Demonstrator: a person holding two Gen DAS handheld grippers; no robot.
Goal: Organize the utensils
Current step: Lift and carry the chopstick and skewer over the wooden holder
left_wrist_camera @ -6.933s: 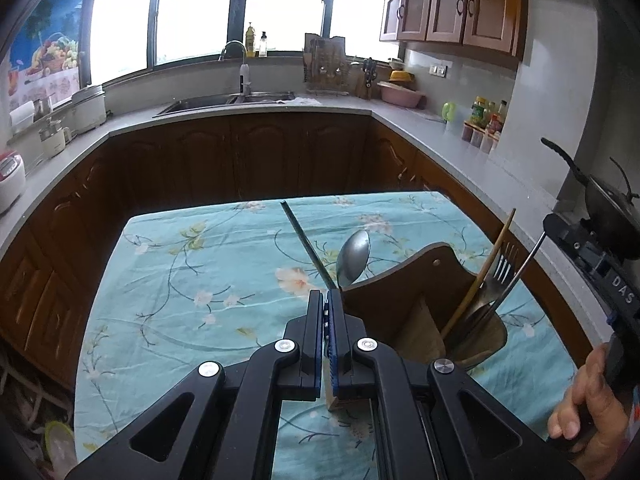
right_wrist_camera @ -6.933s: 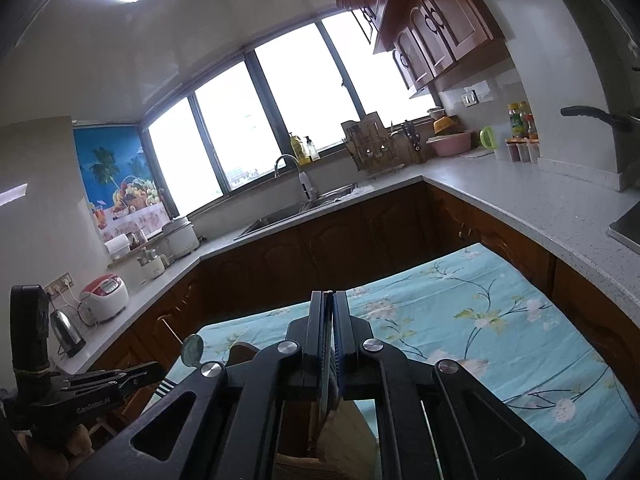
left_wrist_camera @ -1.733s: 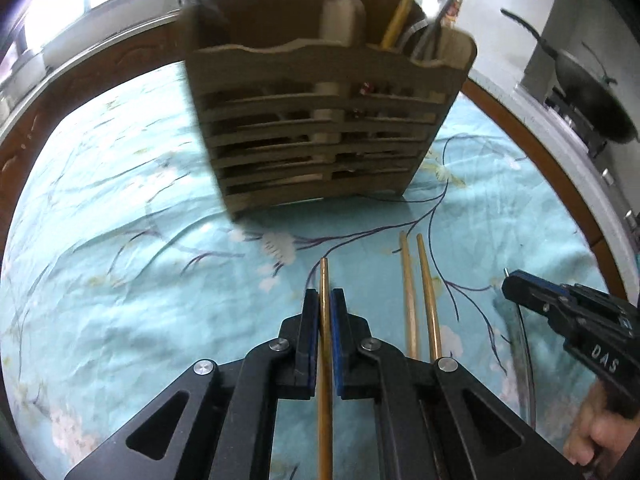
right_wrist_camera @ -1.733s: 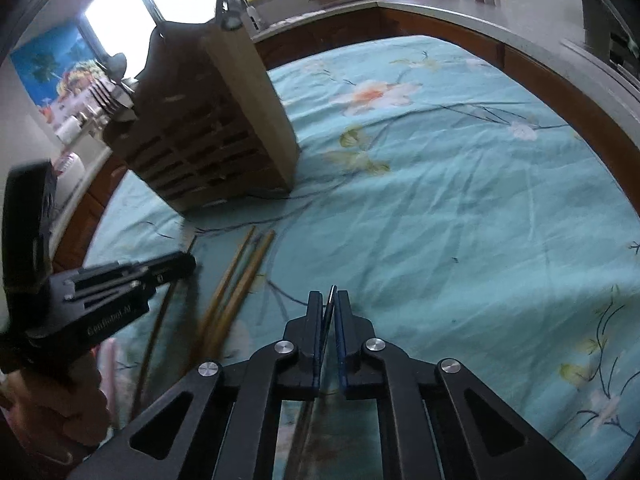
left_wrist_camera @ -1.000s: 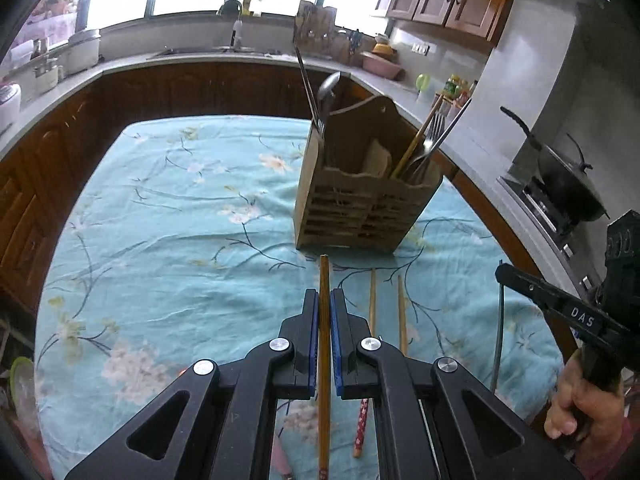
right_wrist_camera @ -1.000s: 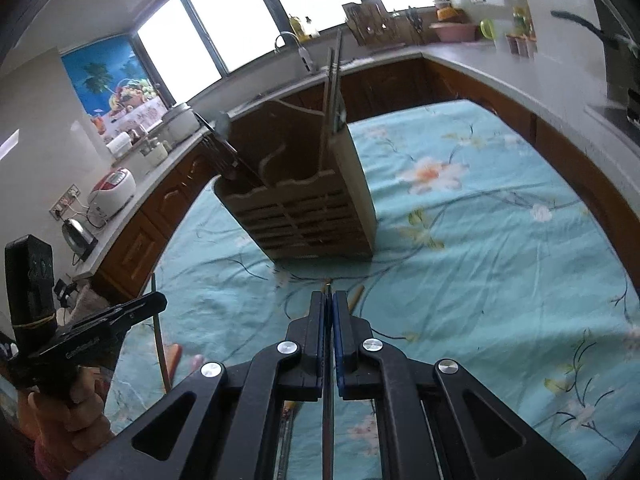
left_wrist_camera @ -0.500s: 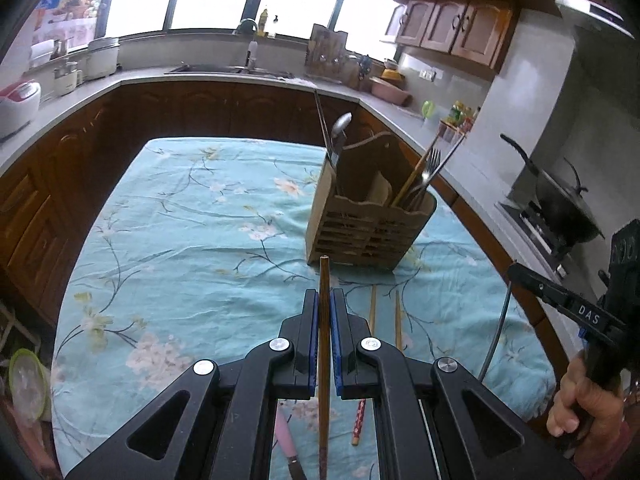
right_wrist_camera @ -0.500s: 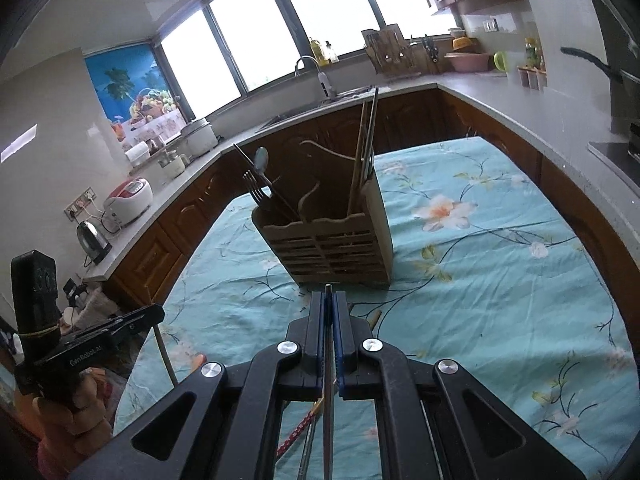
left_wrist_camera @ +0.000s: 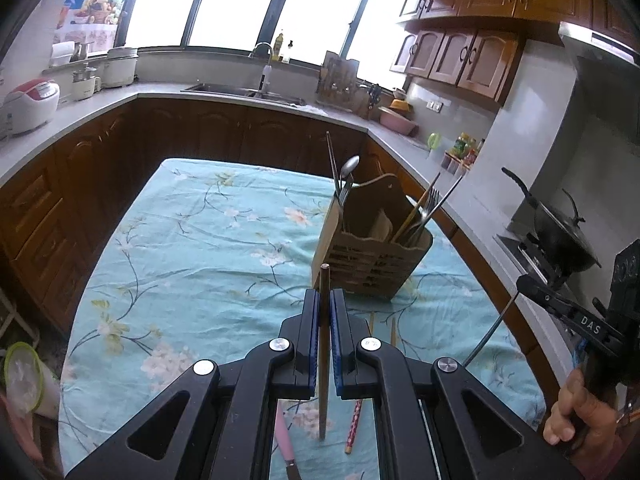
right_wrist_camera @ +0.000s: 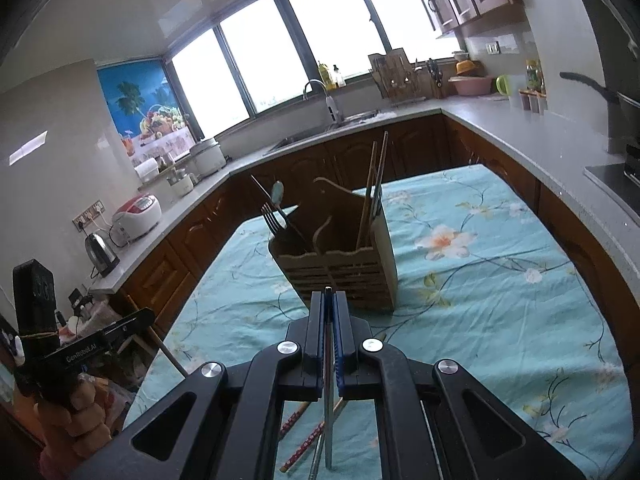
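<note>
Kitchen cabinets and bright windows ring a counter (left_wrist_camera: pixel 192 248) under a teal flowered cloth, with the wooden holder (left_wrist_camera: pixel 372 256) standing toward its far right. My left gripper (left_wrist_camera: pixel 324 312) is clamped on a wooden chopstick (left_wrist_camera: pixel 323 344), and my right gripper (right_wrist_camera: pixel 328 320) is clamped on a thin metal chopstick (right_wrist_camera: pixel 328 412); both sticks hang clear of the cloth. To do this well, I judge I should bring each stick in above the holder's rim, tip it nearly upright, and aim for the right-hand compartment where other chopsticks (right_wrist_camera: pixel 374 184) already lean, one gripper at a time so they do not collide. More chopsticks, some red-patterned (right_wrist_camera: pixel 298 440), lie on the near cloth. Compared with a second ago, both grippers have risen and pulled back: the holder now looks smaller and farther off, and more of the room shows.
</note>
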